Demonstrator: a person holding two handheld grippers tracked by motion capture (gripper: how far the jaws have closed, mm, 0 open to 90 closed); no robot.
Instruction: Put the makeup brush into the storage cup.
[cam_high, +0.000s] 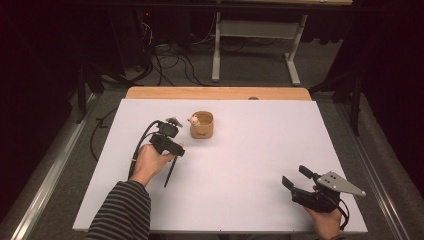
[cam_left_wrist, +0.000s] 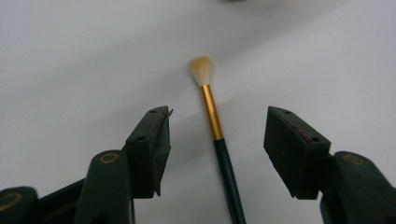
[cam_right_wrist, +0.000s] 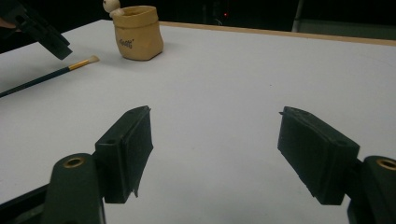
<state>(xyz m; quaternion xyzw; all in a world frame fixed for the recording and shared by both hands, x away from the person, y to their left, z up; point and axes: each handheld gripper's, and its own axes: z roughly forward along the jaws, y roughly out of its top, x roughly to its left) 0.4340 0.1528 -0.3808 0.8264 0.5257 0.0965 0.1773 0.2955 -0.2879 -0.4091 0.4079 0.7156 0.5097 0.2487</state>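
Note:
A paintbrush (cam_left_wrist: 213, 114) with pale bristles, a gold ferrule and a dark teal handle lies flat on the white table (cam_high: 240, 165). My left gripper (cam_left_wrist: 219, 113) hovers open over it, one jaw on each side of the ferrule, touching nothing. In the high view that left gripper (cam_high: 175, 148) points down at the paintbrush (cam_high: 170, 176), left of a tan pouch (cam_high: 202, 126). My right gripper (cam_high: 295, 175) rests open and empty near the front right. The right gripper view shows its own jaws (cam_right_wrist: 215, 112) wide apart, with the paintbrush (cam_right_wrist: 51, 73) and pouch (cam_right_wrist: 139, 32) far off.
A small pale round-headed figure (cam_high: 194, 120) peeks from the pouch's rim. A wooden strip (cam_high: 217, 93) borders the table's far edge. Beyond it are cables and a white table frame (cam_high: 255, 45) on the floor.

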